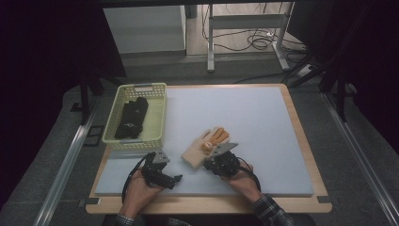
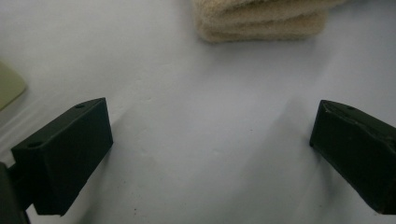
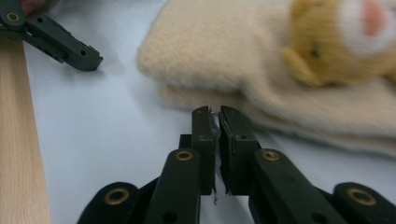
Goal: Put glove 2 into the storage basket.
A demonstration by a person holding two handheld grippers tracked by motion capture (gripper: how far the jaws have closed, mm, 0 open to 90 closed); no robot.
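A pair of cream knitted gloves [image 1: 203, 145] with an orange animal face lies stacked on the pale blue mat [image 1: 254, 117], near its front middle. My right gripper [image 1: 207, 163] rests low on the mat at the gloves' near edge. In the right gripper view its jaws [image 3: 216, 112] are all but together, with a thin slit and nothing between them, and their tips are just short of the lower glove [image 3: 219, 51]. My left gripper [image 1: 172, 181] lies to the left, open wide [image 2: 210, 121] over bare mat. The gloves' cuff end [image 2: 261, 23] lies ahead of it.
A pale yellow basket [image 1: 141, 88] stands at the mat's left rear with black gloves [image 1: 131, 117] inside; its corner [image 2: 8, 84] shows in the left gripper view. The table's wooden front edge [image 3: 18, 140] runs close by, and the left gripper's jaw [image 3: 65, 46] lies nearby.
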